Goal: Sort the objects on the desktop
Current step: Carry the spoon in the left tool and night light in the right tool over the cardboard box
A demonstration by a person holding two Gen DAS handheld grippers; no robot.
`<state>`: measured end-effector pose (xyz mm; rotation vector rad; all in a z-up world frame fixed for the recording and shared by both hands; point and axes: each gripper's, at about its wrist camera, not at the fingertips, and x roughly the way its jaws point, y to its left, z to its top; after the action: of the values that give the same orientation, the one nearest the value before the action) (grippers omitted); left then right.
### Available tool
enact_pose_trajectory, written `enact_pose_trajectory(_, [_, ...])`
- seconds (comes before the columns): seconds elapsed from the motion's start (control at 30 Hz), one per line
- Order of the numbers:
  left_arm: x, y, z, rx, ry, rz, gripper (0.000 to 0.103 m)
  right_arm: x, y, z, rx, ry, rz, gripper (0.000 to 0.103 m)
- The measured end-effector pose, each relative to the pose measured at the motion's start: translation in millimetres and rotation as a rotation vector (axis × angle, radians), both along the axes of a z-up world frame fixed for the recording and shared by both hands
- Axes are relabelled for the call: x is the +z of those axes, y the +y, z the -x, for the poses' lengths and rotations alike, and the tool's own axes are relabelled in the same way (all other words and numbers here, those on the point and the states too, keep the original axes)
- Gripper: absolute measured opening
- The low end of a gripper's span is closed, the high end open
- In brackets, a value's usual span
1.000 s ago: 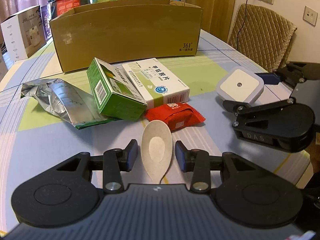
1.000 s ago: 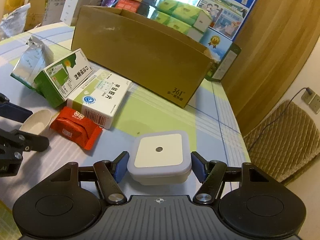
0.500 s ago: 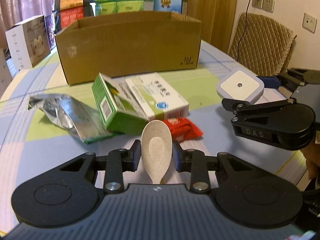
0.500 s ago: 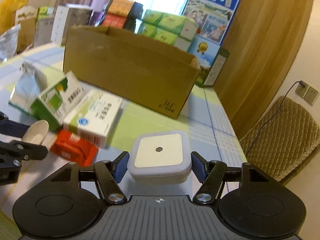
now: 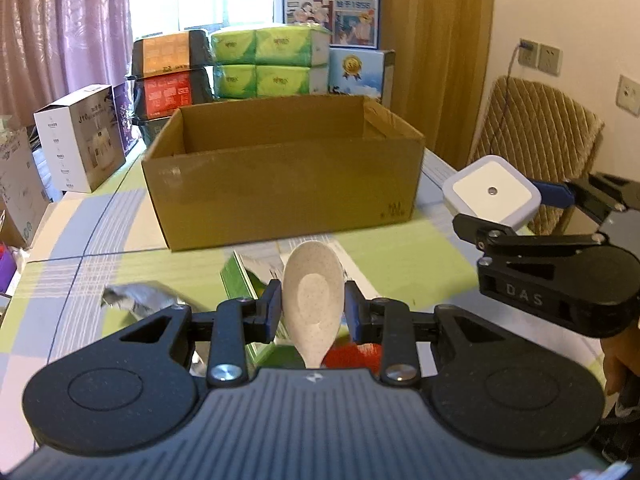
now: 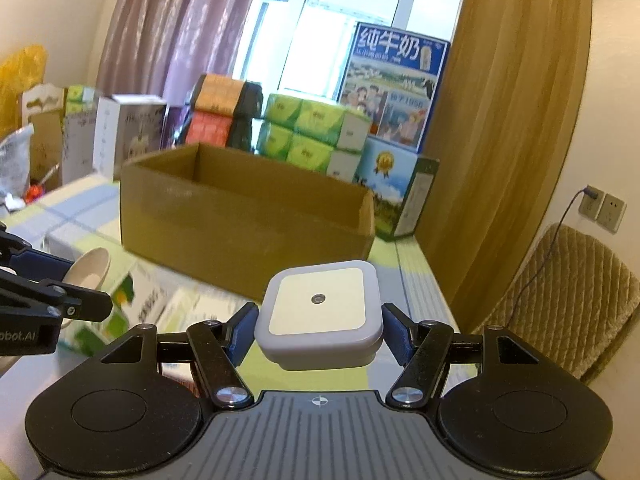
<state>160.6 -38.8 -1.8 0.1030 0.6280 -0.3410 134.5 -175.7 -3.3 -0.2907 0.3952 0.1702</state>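
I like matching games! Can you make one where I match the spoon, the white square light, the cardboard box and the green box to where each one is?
Things:
1. spoon
2. square light
3. cardboard box
4. green box

Places:
A. lying on the table, below the lifted grippers
B. held in the right gripper
C. standing open on the table, ahead of both grippers
D. held in the left gripper

Pairs: 1-D, 2-B, 3-C, 4-A
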Motion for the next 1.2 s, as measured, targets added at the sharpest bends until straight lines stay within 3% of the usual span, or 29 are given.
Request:
enact_pose_trajectory(0.13, [18, 2, -22, 0.012, 0.004, 0.033, 0.027, 17, -1, -13, 0.005, -0.003, -0.044, 0.063])
enact_pose_trajectory(0.43, [61, 7, -86, 0.042, -0.072, 0.067, 0.027, 50, 4, -58, 0.020, -0.032, -0.127, 0.063])
enact_pose_trajectory(0.97, [77, 37, -191, 0.096, -0.071, 0.193, 0.027, 57, 22, -152, 0.004, -0.036, -0.194, 0.063])
enact_pose_trajectory(1.2, [73, 29, -226, 0.084, -0.067, 0.181, 0.027, 51, 28, -187, -0.007, -0.027, -0.207, 0.063])
